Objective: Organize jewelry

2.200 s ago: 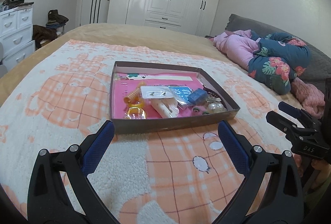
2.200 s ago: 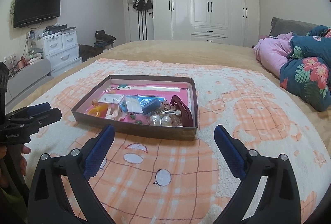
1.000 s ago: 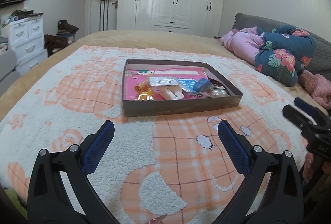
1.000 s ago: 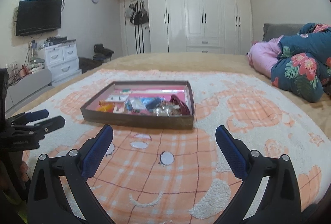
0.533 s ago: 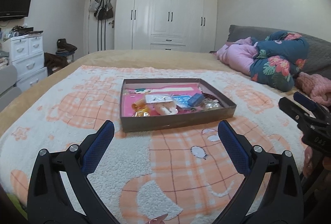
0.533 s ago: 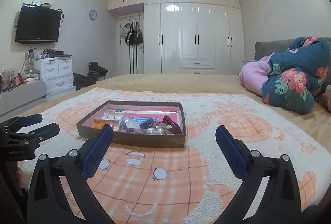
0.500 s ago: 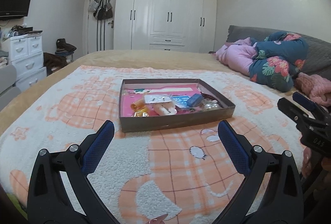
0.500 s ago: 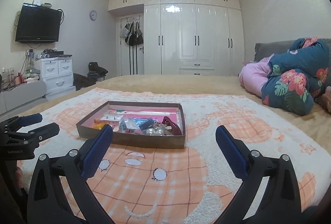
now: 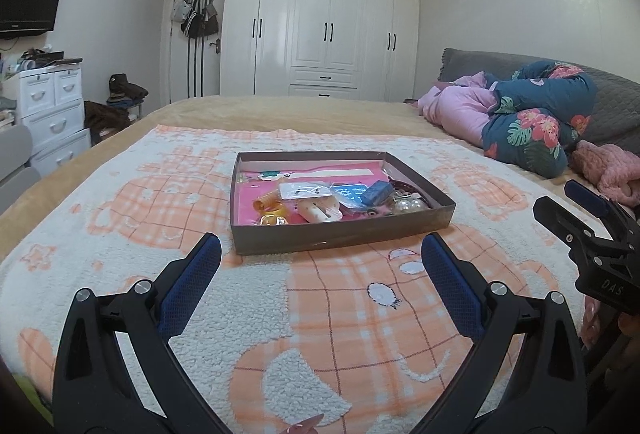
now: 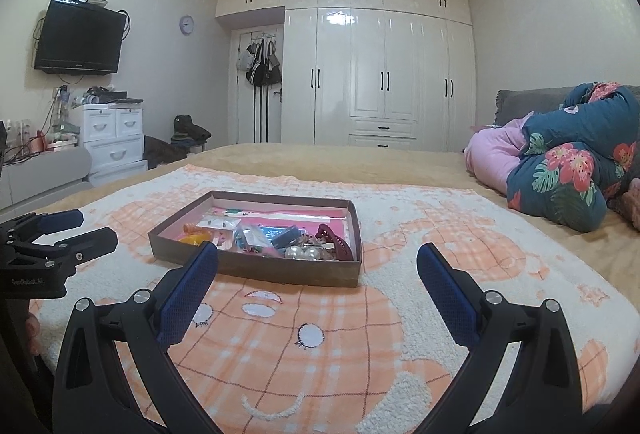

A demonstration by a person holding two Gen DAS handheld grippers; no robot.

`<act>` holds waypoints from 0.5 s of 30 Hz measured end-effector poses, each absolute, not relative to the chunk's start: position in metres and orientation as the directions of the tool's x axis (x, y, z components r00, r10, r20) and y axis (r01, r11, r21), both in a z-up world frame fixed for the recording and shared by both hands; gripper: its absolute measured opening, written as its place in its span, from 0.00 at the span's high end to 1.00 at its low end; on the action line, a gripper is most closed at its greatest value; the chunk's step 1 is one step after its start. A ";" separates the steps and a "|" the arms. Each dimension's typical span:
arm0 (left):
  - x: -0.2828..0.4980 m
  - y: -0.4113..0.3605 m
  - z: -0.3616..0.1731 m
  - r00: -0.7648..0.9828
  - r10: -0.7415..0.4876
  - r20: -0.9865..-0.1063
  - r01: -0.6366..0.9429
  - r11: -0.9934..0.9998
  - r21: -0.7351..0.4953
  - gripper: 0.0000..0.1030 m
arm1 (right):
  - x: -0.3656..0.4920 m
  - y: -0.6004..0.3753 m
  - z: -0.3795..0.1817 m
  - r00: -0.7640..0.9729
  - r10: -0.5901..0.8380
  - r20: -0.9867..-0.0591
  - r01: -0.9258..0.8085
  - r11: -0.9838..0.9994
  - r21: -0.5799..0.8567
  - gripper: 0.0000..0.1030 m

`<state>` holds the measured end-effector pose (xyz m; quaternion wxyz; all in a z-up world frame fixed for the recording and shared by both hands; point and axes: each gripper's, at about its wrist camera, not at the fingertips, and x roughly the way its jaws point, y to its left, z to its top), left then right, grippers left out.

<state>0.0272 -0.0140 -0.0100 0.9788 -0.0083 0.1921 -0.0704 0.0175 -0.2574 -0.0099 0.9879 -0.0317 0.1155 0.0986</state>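
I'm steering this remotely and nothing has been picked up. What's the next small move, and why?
Probably bring the right gripper forward and down toward the near right corner of the tray, over the dark red hair claw. Both grippers hang short of the tray with jaws wide open and empty; the left gripper is no closer, and the claw lies on the right side.

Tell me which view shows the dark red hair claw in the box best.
The right wrist view: the hair claw lies in plain sight at the box's right end. The left wrist view shows only a sliver behind other items.
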 end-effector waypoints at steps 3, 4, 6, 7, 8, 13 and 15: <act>0.027 -0.014 -0.010 0.916 -0.139 -0.376 0.133 0.990 -0.043 0.11 | 0.017 -0.256 -0.010 0.954 0.188 -0.234 -0.203 0.978 -0.040 0.06; 0.027 -0.015 -0.010 0.916 -0.140 -0.376 0.133 0.990 -0.044 0.11 | 0.017 -0.257 -0.010 0.954 0.187 -0.235 -0.201 0.979 -0.040 0.06; 0.027 -0.015 -0.010 0.916 -0.137 -0.377 0.131 0.990 -0.041 0.11 | 0.017 -0.257 -0.010 0.954 0.187 -0.236 -0.201 0.979 -0.039 0.06; 0.027 -0.014 -0.010 0.916 -0.138 -0.377 0.132 0.990 -0.042 0.11 | 0.017 -0.257 -0.010 0.954 0.186 -0.236 -0.201 0.979 -0.038 0.06; 0.027 -0.014 -0.010 0.916 -0.137 -0.376 0.131 0.991 -0.041 0.11 | 0.017 -0.256 -0.010 0.954 0.185 -0.237 -0.199 0.979 -0.038 0.06; 0.027 -0.014 -0.010 0.916 -0.135 -0.377 0.129 0.991 -0.041 0.11 | 0.018 -0.258 -0.010 0.954 0.182 -0.239 -0.196 0.980 -0.036 0.06; 0.027 -0.014 -0.010 0.916 -0.137 -0.376 0.131 0.991 -0.042 0.11 | 0.018 -0.257 -0.010 0.953 0.183 -0.240 -0.197 0.980 -0.037 0.06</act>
